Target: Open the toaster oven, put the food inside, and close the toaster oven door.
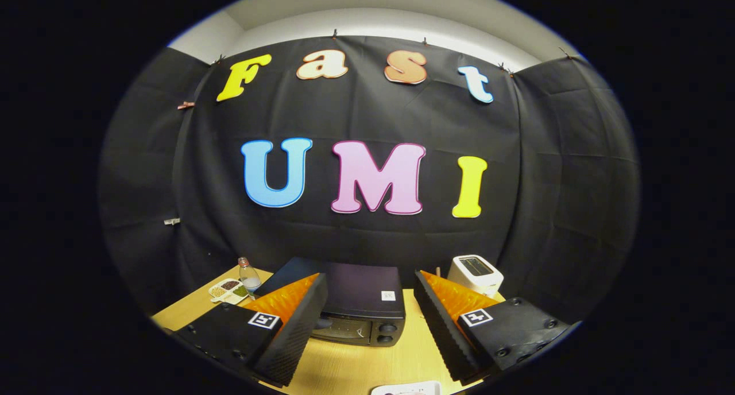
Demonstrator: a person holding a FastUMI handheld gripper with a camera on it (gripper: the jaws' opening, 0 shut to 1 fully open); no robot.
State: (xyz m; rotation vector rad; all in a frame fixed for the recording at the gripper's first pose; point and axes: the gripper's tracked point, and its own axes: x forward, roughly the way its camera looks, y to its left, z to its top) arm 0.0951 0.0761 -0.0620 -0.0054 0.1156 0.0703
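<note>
A dark toaster oven [359, 303] stands on the wooden table [350, 366], just beyond and between my two fingers. Its glass door faces me and looks closed, with two knobs [386, 333] on its right side. My gripper [367, 337] is held above the table in front of the oven, open wide, with nothing between the fingers. The rim of a white plate [406, 388] peeks in at the table's near edge, below the fingers; what lies on it is hidden.
A white pop-up toaster [475, 273] stands behind and right of the oven. Left of the oven are a small bottle [248, 275] and a white divided dish [228, 290] with small foods. Black cloth walls close off the back and sides.
</note>
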